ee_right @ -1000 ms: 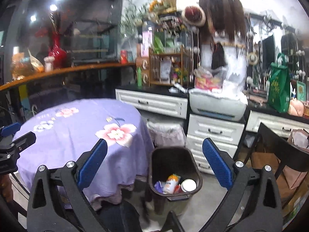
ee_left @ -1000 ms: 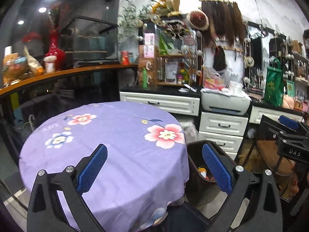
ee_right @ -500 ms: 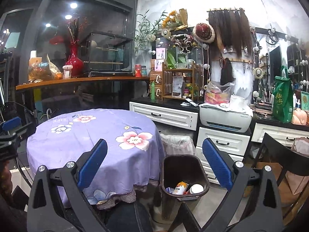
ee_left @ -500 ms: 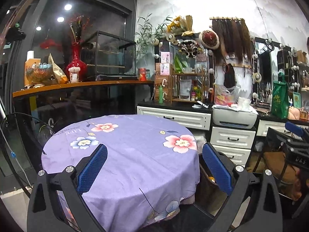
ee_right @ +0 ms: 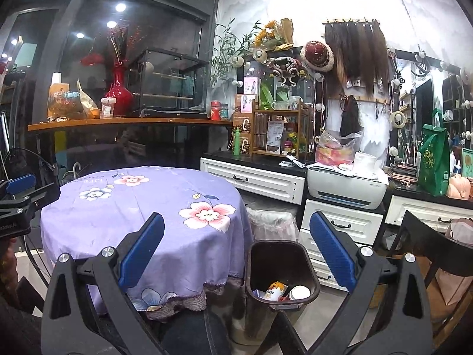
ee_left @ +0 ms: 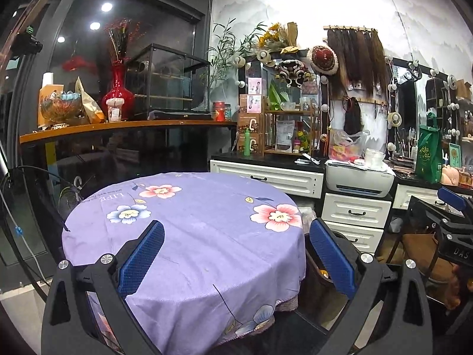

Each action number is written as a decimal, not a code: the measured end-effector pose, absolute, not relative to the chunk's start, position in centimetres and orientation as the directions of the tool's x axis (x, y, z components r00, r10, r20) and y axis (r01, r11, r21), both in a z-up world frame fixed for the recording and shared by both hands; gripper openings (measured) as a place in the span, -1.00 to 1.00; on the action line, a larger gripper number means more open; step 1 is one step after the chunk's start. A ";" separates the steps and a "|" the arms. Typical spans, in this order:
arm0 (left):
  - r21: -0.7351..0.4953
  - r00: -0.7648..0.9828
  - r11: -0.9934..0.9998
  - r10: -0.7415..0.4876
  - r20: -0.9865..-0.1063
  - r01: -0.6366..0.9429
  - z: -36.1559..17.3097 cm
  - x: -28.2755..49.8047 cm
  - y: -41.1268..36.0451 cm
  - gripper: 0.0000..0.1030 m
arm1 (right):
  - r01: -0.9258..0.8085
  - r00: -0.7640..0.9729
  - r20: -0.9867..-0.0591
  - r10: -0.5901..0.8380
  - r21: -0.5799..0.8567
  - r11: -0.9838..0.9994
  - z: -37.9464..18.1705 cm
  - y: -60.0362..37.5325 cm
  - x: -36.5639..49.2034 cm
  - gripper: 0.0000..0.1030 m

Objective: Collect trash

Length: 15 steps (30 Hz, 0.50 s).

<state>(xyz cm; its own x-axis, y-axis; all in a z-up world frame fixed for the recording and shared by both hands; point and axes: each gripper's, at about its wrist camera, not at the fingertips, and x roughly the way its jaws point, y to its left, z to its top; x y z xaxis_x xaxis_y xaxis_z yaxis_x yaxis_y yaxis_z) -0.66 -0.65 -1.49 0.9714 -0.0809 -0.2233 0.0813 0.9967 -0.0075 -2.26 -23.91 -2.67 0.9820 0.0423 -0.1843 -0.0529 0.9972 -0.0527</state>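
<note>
Both hand-held grippers empty, jaws apart: left hand-held gripper (ee_left: 236,261) over bare worktop (ee_left: 192,236); right hand-held gripper (ee_right: 236,261) nearer trash bin (ee_right: 280,269), low ahead-right, trash inside.

hand-held grippers: 2, left (ee_left: 236,254) and right (ee_right: 236,251) | round counter with purple floral cloth (ee_right: 142,207): 1 | dark trash bin (ee_right: 280,269): 1 | items visible in bin: at least 2, a can (ee_right: 275,290) and a white cup (ee_right: 299,292) | white printer (ee_right: 346,188): 1 | red vase (ee_right: 118,93): 1
</note>
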 end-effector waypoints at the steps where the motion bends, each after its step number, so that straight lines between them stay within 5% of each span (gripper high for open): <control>1: -0.006 0.971 0.997 -0.079 -0.225 0.080 -1.5 -0.7 -0.7 0.89 | -0.054 0.982 -0.186 0.043 -0.052 0.997 -2.7 -23.9 -2.3 0.89; 15: -0.007 0.971 0.997 -0.076 -0.228 0.077 -1.5 -0.8 -0.7 0.89 | -0.058 0.981 -0.190 0.048 -0.046 0.997 -2.8 -24.2 -2.1 0.89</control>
